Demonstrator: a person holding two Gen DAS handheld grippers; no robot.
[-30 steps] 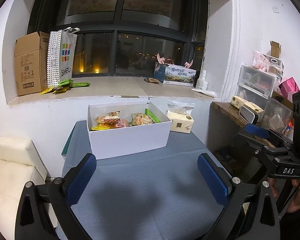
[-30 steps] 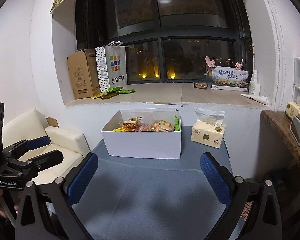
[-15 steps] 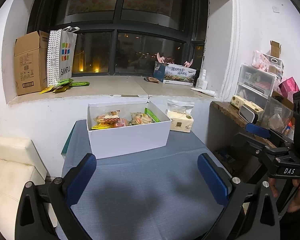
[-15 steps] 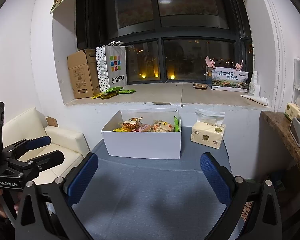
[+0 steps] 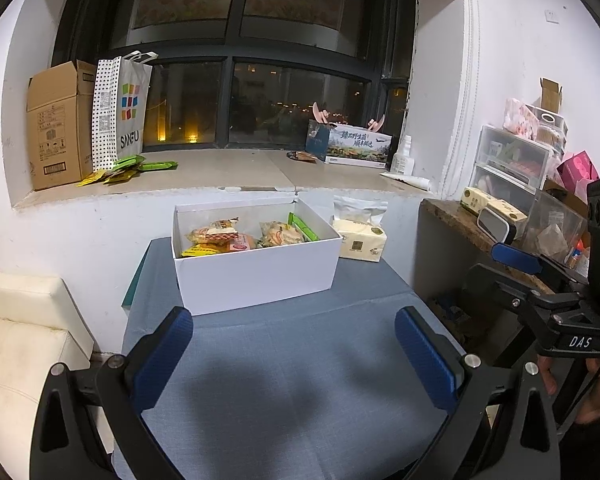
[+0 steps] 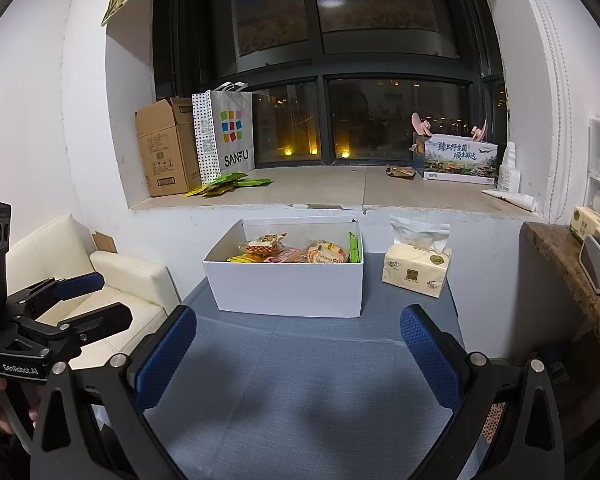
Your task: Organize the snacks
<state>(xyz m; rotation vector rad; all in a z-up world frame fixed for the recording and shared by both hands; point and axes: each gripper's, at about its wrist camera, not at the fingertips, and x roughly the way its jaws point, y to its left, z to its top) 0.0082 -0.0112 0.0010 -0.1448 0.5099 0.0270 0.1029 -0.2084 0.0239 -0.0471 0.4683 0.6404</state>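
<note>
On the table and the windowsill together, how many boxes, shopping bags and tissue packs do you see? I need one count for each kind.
Boxes: 3 (white box on the table; cardboard box and printed box on the sill)
Shopping bags: 1 (shopping bag on the sill)
Tissue packs: 1 (tissue pack on the table)
Total: 5

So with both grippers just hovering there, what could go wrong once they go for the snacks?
The snacks are piled tight in the white box, so a gripper may pinch two packets together. The box looks light and may slide on the cloth. The tissue pack sits close beside it and could get knocked.
</note>
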